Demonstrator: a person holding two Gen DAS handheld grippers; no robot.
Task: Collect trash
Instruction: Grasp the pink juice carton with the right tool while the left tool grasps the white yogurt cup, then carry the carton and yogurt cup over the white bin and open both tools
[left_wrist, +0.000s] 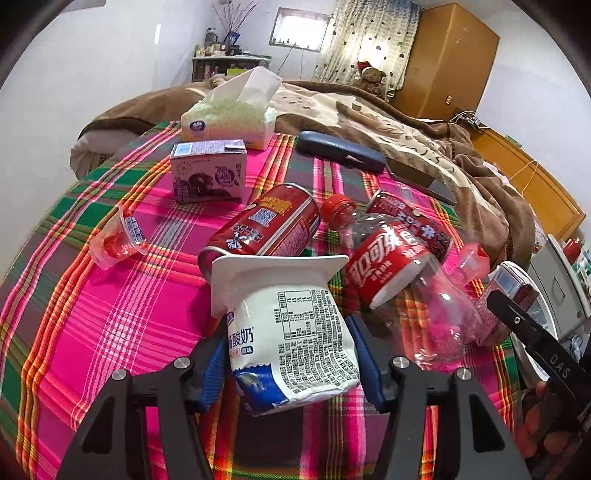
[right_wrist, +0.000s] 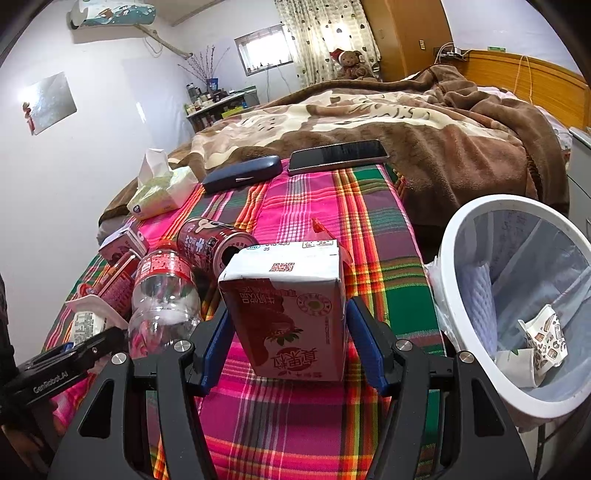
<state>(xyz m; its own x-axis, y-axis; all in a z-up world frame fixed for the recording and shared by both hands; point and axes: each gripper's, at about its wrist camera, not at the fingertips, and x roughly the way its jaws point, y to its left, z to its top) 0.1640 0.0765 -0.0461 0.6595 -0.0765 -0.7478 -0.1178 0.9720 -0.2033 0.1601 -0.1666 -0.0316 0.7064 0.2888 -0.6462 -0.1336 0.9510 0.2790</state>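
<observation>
A white yogurt cup (left_wrist: 291, 325) lies rim-away on the plaid cloth, and my left gripper (left_wrist: 290, 332) is shut on it, blue pads pressing its dented sides. My right gripper (right_wrist: 290, 314) is shut on a red milk carton (right_wrist: 291, 295), held upside down just above the cloth. Loose around them lie a clear cola bottle (left_wrist: 399, 269), two red cans (left_wrist: 266, 229) (left_wrist: 410, 221), a purple carton (left_wrist: 208, 173) and a small clear jelly cup (left_wrist: 118, 240). To the right of the bed stands a white bin (right_wrist: 454, 295), lined with a bag and holding a crumpled paper cup (right_wrist: 543, 339).
A tissue pack (left_wrist: 232, 118), a dark glasses case (right_wrist: 242, 173) and a phone (right_wrist: 338, 155) lie at the far end of the cloth. A brown blanket (right_wrist: 406, 122) covers the bed beyond. The cloth's right edge drops off beside the bin.
</observation>
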